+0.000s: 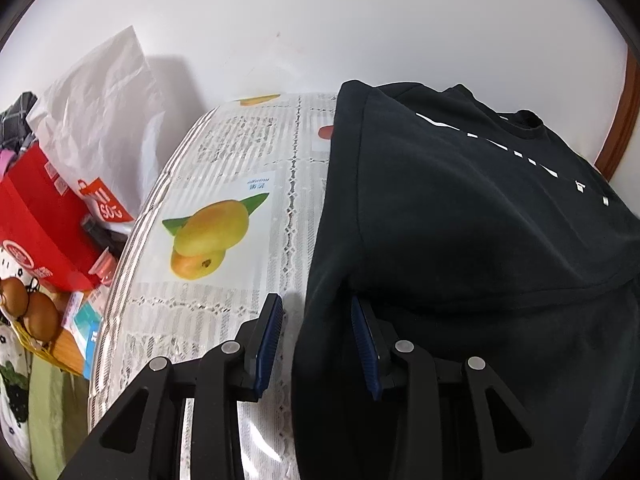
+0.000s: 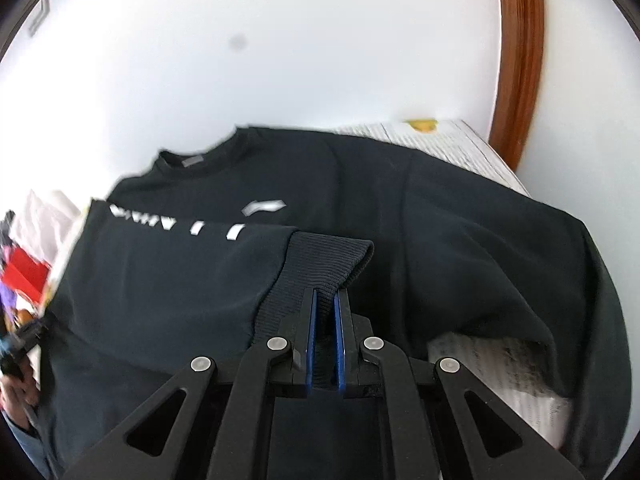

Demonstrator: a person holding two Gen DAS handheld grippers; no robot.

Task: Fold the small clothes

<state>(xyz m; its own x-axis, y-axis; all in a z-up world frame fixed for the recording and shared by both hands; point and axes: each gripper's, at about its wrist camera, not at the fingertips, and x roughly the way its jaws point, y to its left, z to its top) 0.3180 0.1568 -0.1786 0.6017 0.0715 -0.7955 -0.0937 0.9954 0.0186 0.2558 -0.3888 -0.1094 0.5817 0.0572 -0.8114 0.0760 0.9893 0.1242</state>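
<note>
A black sweatshirt [image 1: 480,220] with white lettering lies on a table with a fruit-print cloth [image 1: 224,184]. My left gripper [image 1: 316,312] is open at the sweatshirt's left edge, with the dark fabric hanging between its blue pads [image 1: 268,344]. In the right wrist view the sweatshirt [image 2: 440,208] lies spread with its collar toward the wall. My right gripper [image 2: 325,300] is shut on the ribbed cuff [image 2: 324,264] of a sleeve folded across the chest.
Left of the table lie a red box [image 1: 36,220], a white paper bag [image 1: 100,112], eggs [image 1: 28,308] and other clutter. A white wall stands behind the table. A brown wooden frame [image 2: 520,60] runs up at the right.
</note>
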